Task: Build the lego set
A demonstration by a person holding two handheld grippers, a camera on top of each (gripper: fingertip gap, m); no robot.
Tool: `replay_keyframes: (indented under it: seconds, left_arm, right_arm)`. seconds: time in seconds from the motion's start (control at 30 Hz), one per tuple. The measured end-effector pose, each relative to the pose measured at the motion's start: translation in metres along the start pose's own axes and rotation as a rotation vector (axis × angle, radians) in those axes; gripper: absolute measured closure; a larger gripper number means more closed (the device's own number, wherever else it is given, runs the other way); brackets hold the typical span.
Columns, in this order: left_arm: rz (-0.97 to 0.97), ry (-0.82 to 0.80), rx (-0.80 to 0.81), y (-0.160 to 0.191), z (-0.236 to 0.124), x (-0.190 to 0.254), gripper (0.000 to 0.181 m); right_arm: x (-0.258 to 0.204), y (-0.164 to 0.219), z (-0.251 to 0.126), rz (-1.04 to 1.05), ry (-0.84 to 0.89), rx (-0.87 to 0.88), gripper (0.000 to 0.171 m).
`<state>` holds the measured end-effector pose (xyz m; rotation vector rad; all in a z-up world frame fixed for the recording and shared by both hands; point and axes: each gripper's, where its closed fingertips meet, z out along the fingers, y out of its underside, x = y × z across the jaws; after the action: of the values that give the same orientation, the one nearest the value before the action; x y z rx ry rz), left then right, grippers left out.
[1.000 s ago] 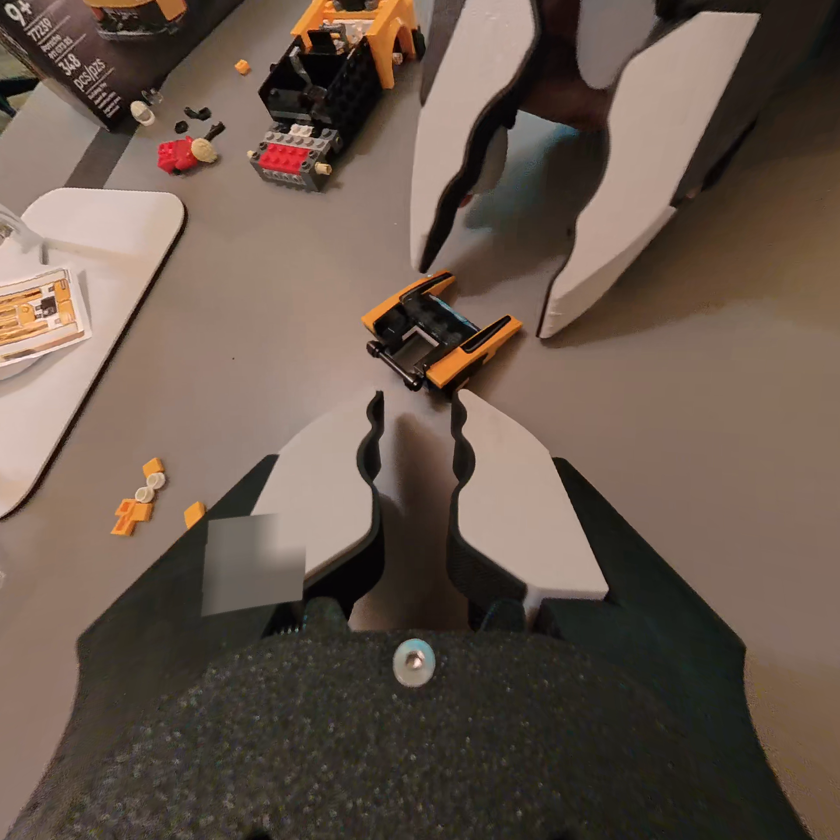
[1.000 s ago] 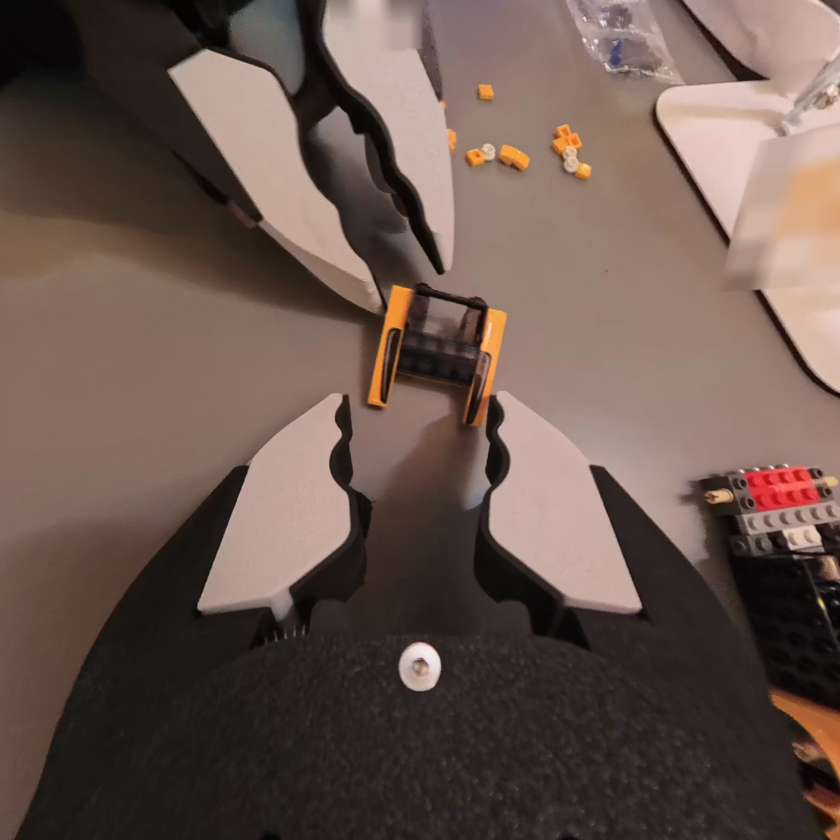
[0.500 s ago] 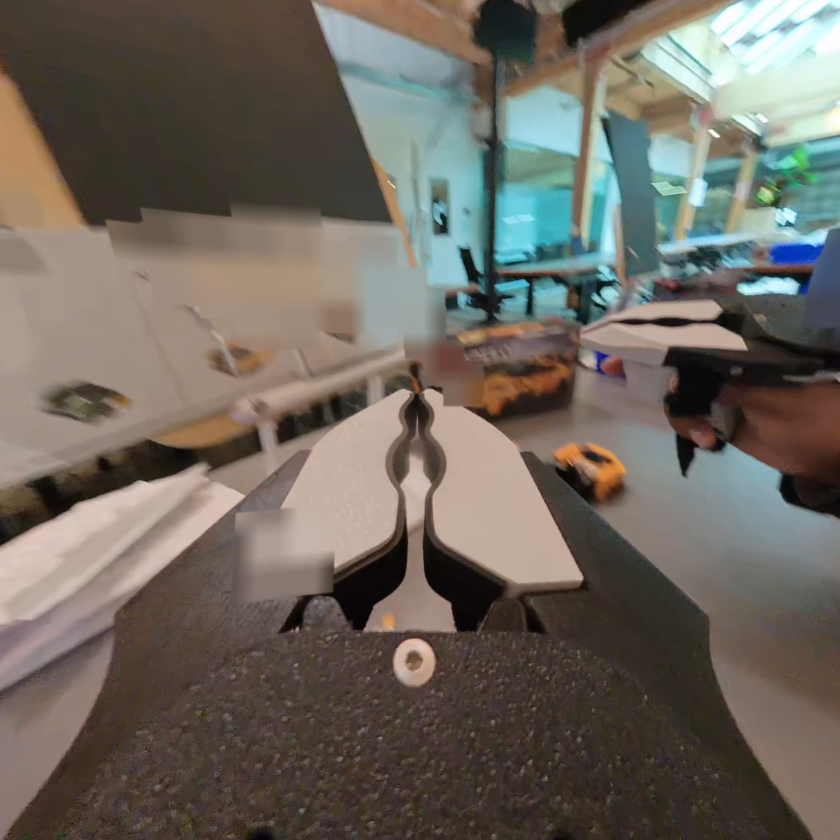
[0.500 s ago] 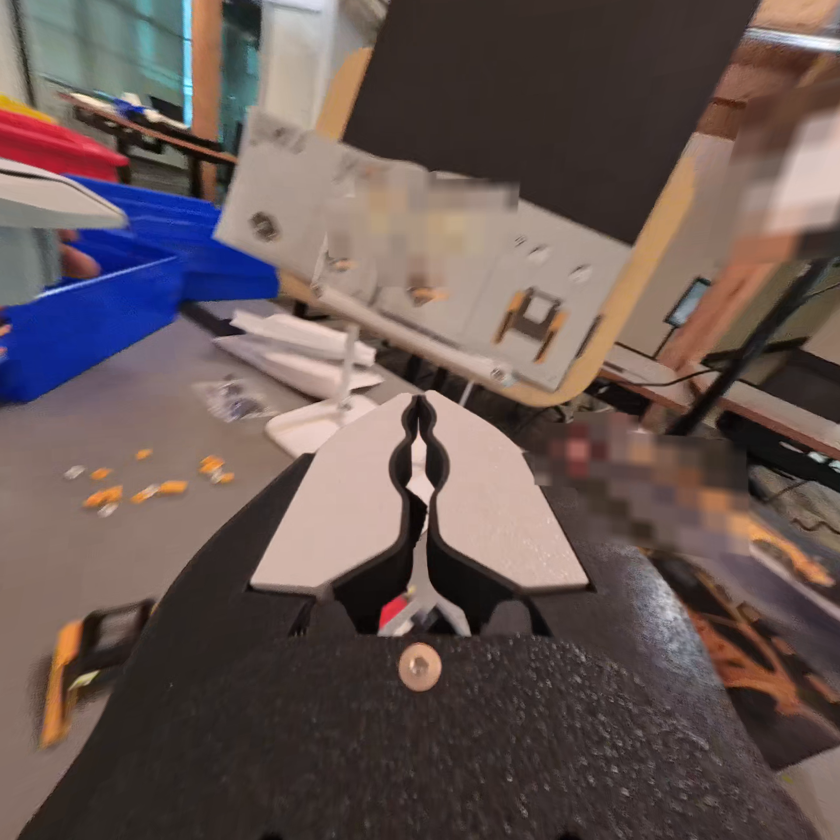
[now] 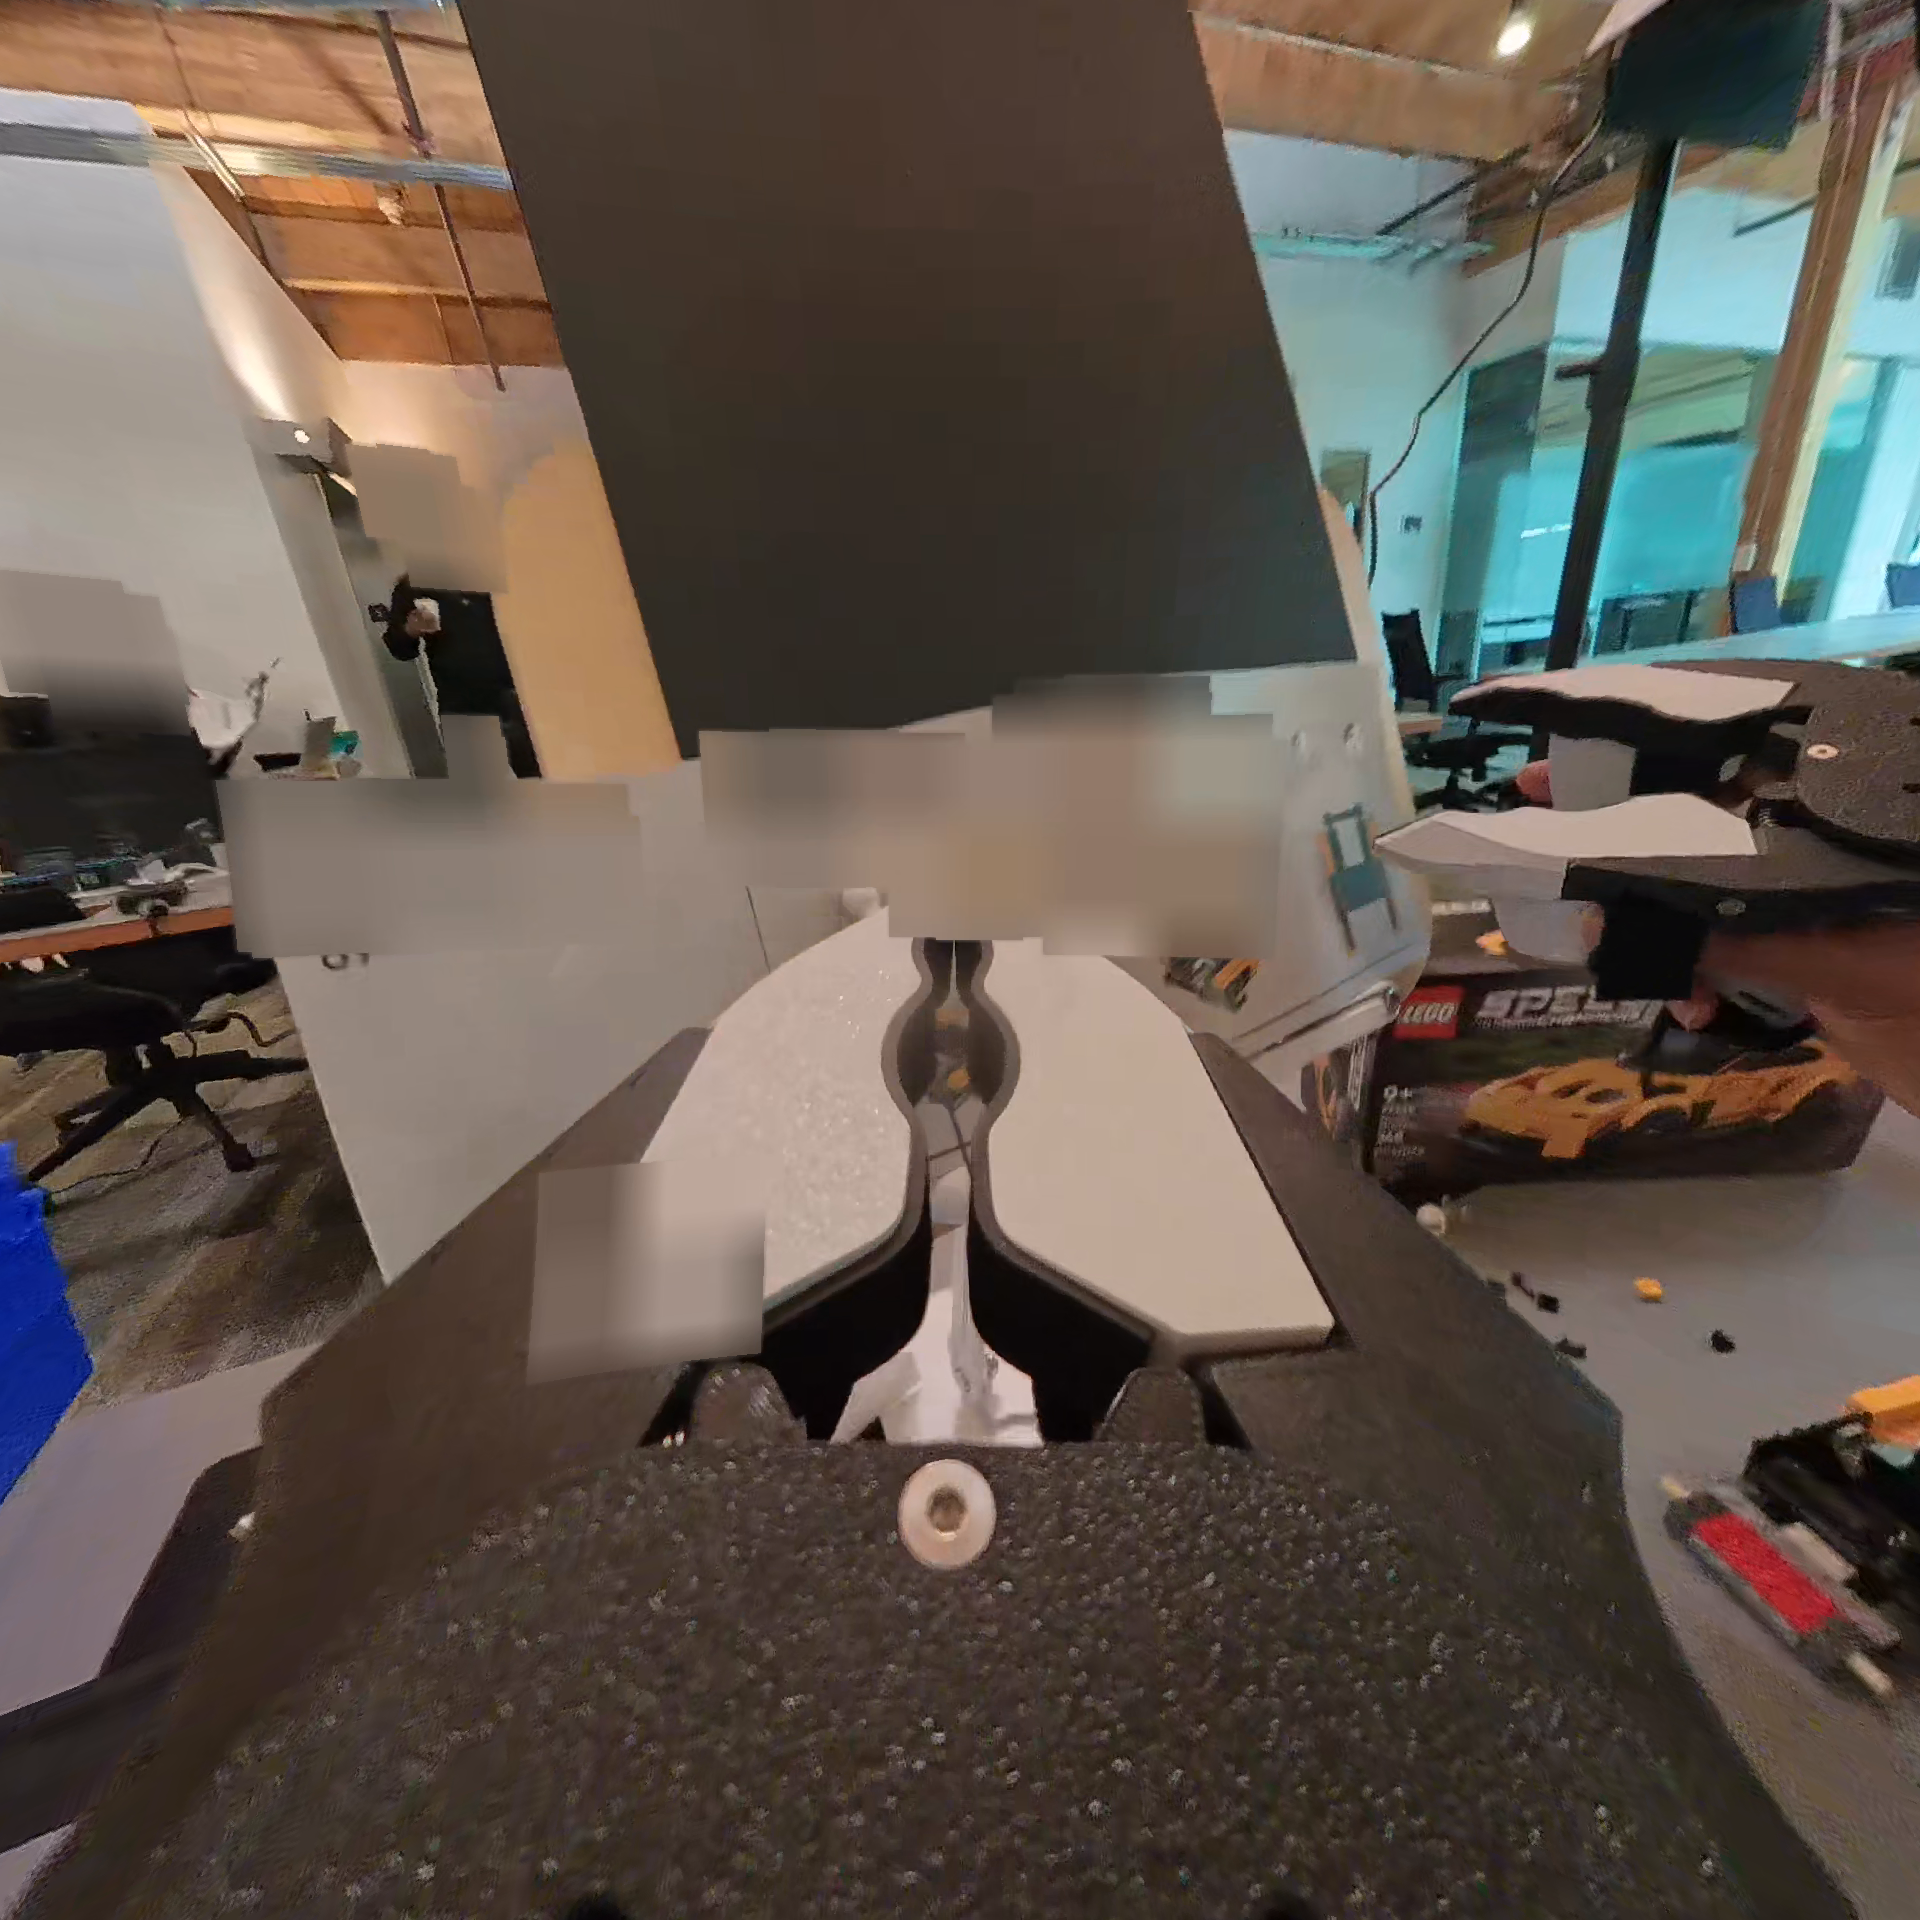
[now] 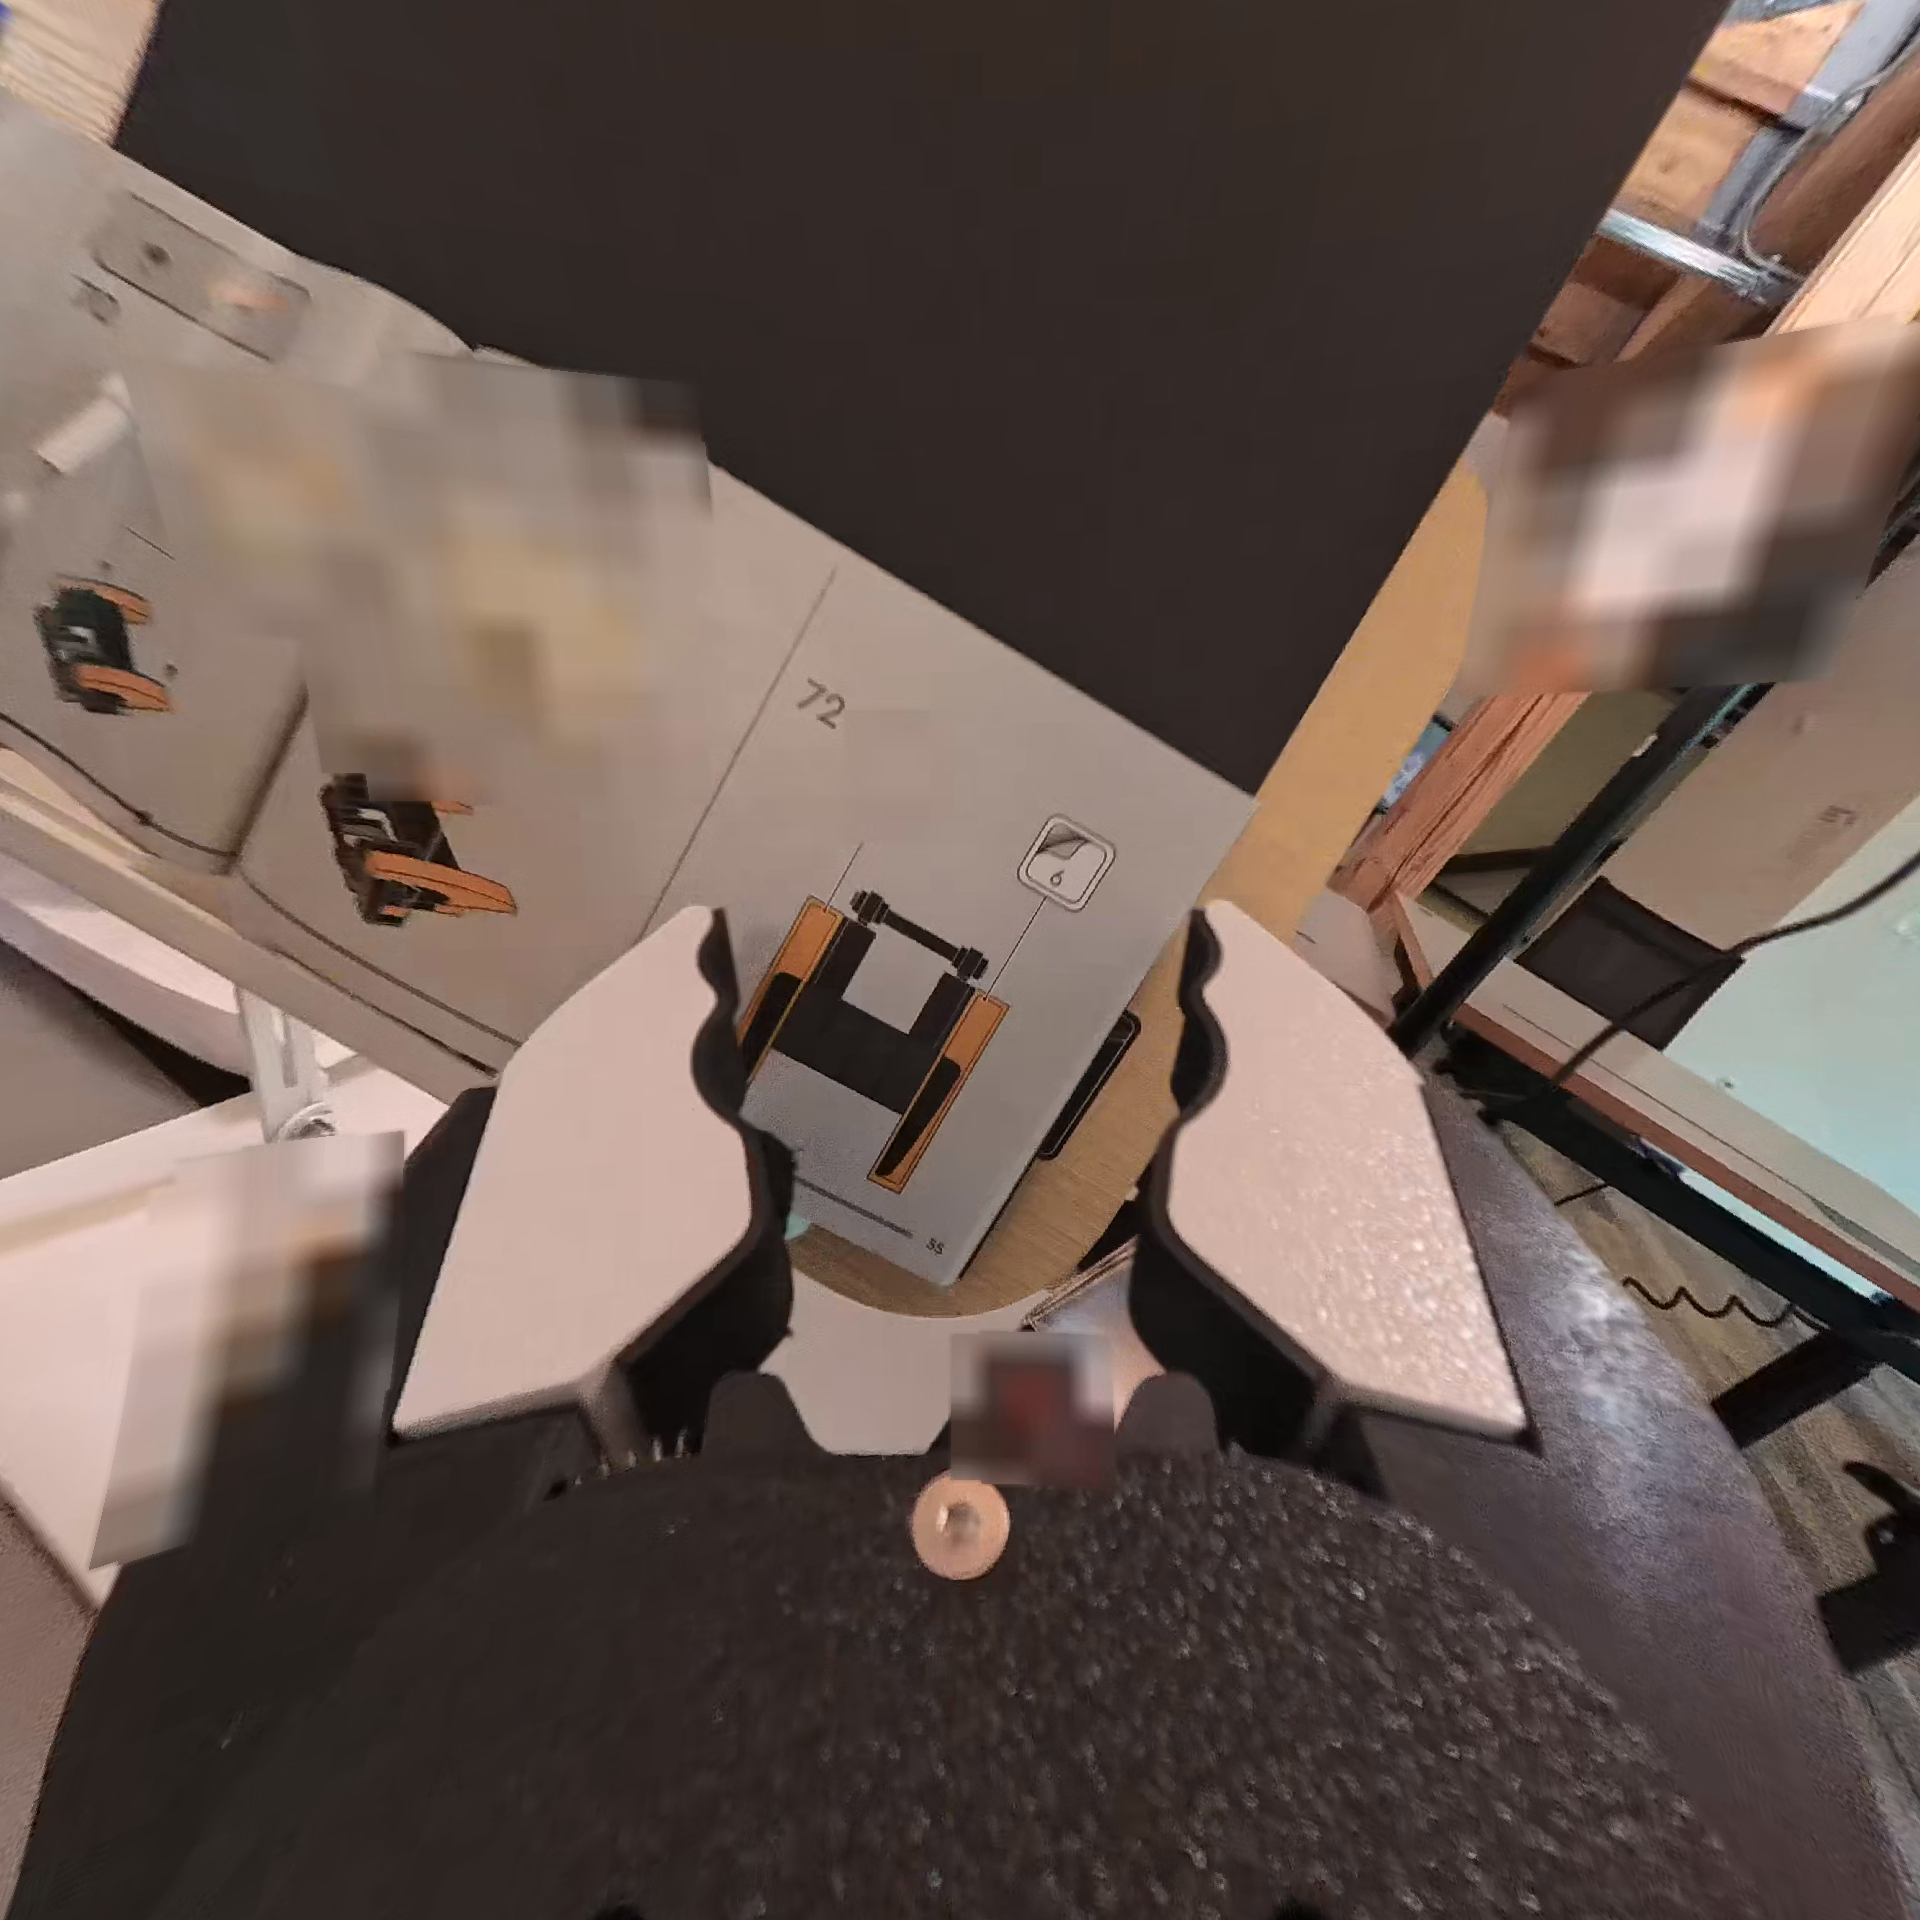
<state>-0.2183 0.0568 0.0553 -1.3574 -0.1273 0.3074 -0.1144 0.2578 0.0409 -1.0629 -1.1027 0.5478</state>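
Note:
Both grippers are lifted off the table and face the instruction booklet on its white stand. My right gripper is open and empty, and its fingers frame a page drawing of an orange and black part. It also shows in the left wrist view, held in a hand at the right. My left gripper is shut with nothing in it, pointing at the booklet. The partly built black, red and grey model lies on the grey table at the lower right. The small orange and black sub-assembly is out of view.
The set's box stands on the table behind the right gripper. Small loose pieces lie in front of it. A large black board rises behind the booklet. A blue bin is at the far left.
Both grippers rose from the orange and black sub-assembly on the table and tilted up toward the booklet. Both closed on the way; the right one has since opened again.

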Motion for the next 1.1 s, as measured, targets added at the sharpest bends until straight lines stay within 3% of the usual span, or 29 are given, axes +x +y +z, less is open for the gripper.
replay_keyframes:
  seconds: [0.13,0.33,0.53,0.73,0.93,1.1]
  left_arm:
    - [0.014,0.016,-0.1,0.028,0.013,-0.008,0.18]
    - [0.038,0.049,-0.144,0.048,0.026,-0.003,0.178]
    - [0.054,0.07,-0.165,0.057,0.025,0.004,0.179]
    - [0.041,0.078,-0.16,0.053,0.022,0.004,0.18]
    - [0.026,0.083,-0.154,0.05,0.019,0.003,0.18]
    - [0.03,0.085,-0.152,0.049,0.018,0.004,0.181]
  right_arm:
    - [0.004,0.005,0.014,-0.05,0.048,0.021,0.073]
    - [0.004,0.008,0.036,-0.023,-0.046,0.01,0.076]
    - [0.014,-0.012,0.021,-0.138,0.034,0.092,0.093]
    - [0.006,-0.001,0.037,-0.136,-0.05,-0.013,0.087]
    - [0.001,0.001,0.034,-0.148,-0.065,-0.024,0.101]
    - [0.004,0.007,0.03,-0.096,-0.064,-0.048,0.126]
